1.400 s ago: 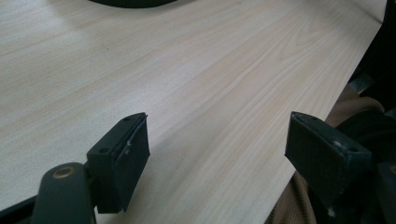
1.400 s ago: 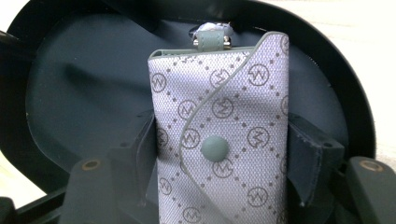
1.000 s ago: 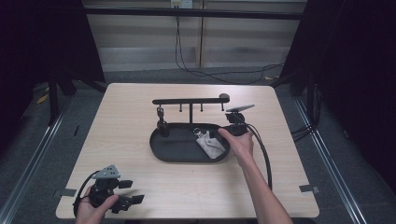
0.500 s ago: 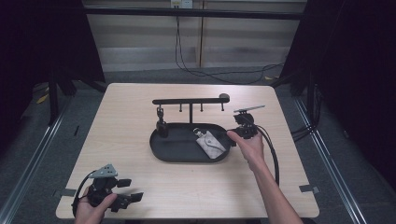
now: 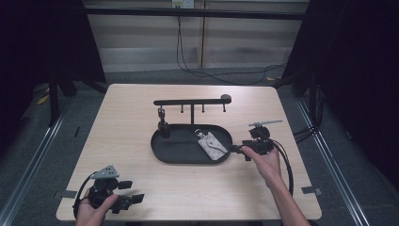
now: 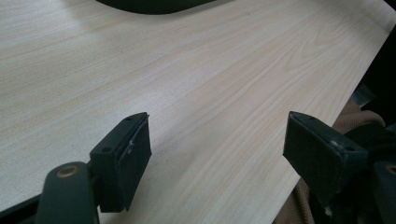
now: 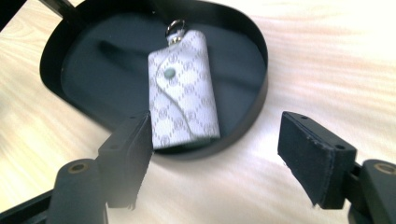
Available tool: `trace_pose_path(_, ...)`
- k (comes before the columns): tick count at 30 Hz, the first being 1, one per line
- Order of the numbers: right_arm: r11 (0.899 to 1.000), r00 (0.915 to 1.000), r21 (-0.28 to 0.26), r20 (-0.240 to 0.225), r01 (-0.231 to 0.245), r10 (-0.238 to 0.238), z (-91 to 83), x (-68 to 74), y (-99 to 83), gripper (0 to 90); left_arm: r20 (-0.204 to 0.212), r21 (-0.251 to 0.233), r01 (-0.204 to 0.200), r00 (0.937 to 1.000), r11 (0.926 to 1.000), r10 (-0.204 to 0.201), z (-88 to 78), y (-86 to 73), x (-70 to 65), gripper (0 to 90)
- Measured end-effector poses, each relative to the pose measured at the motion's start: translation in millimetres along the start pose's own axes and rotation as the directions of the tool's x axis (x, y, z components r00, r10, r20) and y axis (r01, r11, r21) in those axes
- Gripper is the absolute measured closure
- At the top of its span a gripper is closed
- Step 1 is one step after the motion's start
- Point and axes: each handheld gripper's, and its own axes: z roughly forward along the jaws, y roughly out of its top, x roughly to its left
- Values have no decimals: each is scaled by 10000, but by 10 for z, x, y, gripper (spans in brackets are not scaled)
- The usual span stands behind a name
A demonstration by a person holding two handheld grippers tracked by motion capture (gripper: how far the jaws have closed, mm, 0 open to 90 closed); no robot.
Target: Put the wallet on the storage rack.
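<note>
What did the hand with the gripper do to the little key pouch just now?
The right gripper pulled back from over the black oval tray toward the table's right side, its jaws just opening with nothing between them. It left the white patterned key pouch lying in the tray. The left gripper, the tray and its black hook rack stayed put.

Pale beige wood grain with fine lighter and darker streaks over the whole counter [image 5: 122, 117]. Matt black on the oval tray [image 5: 162, 149], inside and rim alike. Black too on the rack [image 5: 190, 101] with its small pegs behind it. Light grey on the key pouch [image 7: 184, 100], with a white lattice and circle pattern, one dark green snap button, silver ring at the top. Black on the left gripper [image 6: 217, 156] and the right gripper [image 7: 215, 156], with brass-coloured rivets. Grey on the floor [image 5: 42, 155], black on the curtains [image 5: 42, 42].
</note>
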Motion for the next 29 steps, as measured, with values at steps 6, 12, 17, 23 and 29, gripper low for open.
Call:
trace_pose_path(6, 9996, 9999, -231, 44, 158, -157, -155, -33, -241, 256, -6, 66, -64, 10000, 10000, 64, 0, 5, 4, 229)
trace_pose_path(12, 9986, 9996, -457, 42, 272, -270, -274, -19, -449, 255, 23, 45, -4, 10000, 10000, 4, 3, 5, -5, 229)
trace_pose_path(17, 9980, 9992, -497, 54, 388, -386, -333, -12, -609, 251, 16, -26, 37, 10000, 10000, -37, 2, 3, -2, 229)
trace_pose_path(23, 9961, 9984, -695, 180, 547, -536, -431, 0, -755, 244, 15, 4, -3, 10000, 10000, 3, 1, 2, -13, 225)
trace_pose_path(29, 9949, 9965, -744, 527, 686, -648, -453, -44, -925, 228, -15, 24, -33, 10000, 10000, 33, 4, 3, -3, 223)
